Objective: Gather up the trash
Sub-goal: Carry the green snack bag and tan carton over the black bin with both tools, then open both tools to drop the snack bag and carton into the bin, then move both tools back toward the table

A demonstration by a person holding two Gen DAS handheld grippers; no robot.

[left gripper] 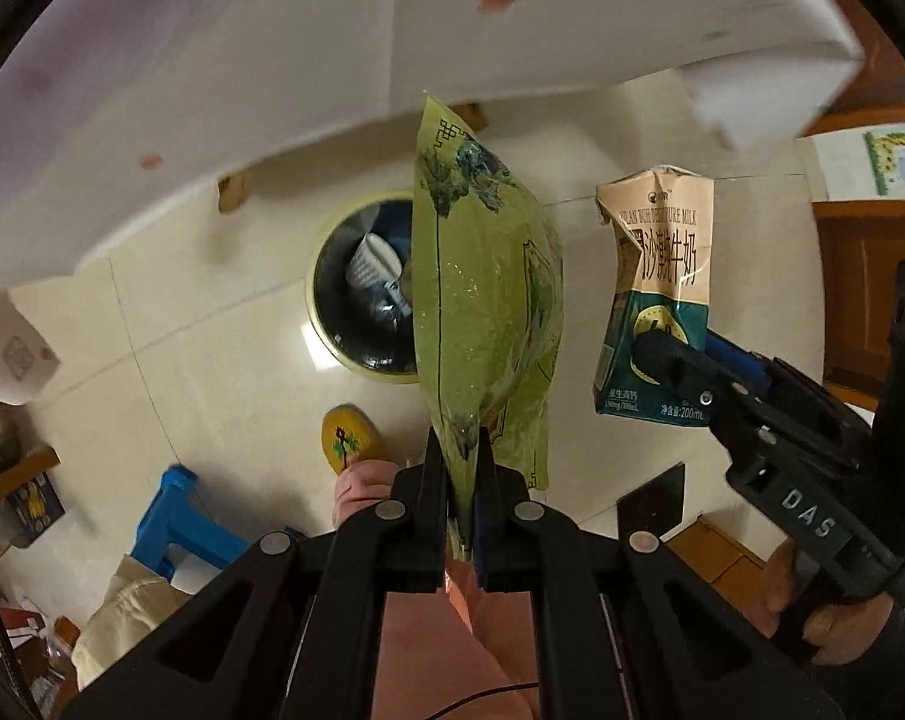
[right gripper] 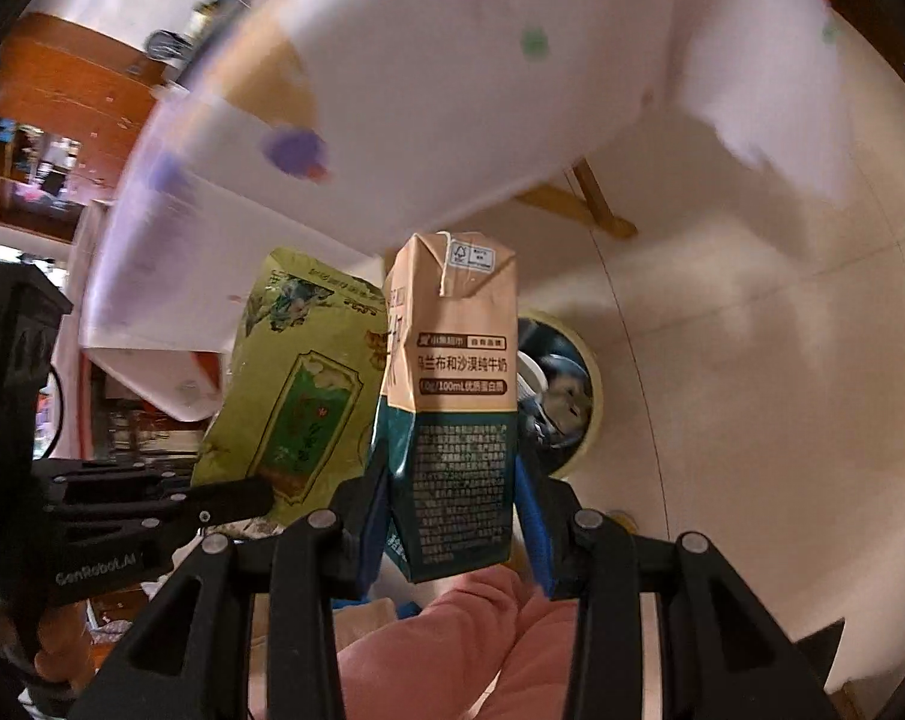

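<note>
Left gripper [left gripper: 459,468]: jaws nearly closed, pinching the bottom edge of a crinkly green foil bag [left gripper: 482,300], flat and glossy, held in the air over the floor. Behind the bag, a round bin [left gripper: 332,312] with a pale yellow rim on glossy cream tile [left gripper: 212,372], trash inside. Right gripper [right gripper: 452,516]: blue pads clamped on the lower sides of a dented tan-and-teal milk carton [right gripper: 458,396], boxy cardboard, upright, above the bin.

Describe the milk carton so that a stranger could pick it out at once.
Above the round yellow-rimmed trash bin on the pale tiled floor, two grippers hold trash. The right gripper clamps the tan and dark teal milk carton, boxy and printed, unlike the flat green foil pouch beside it.
</note>
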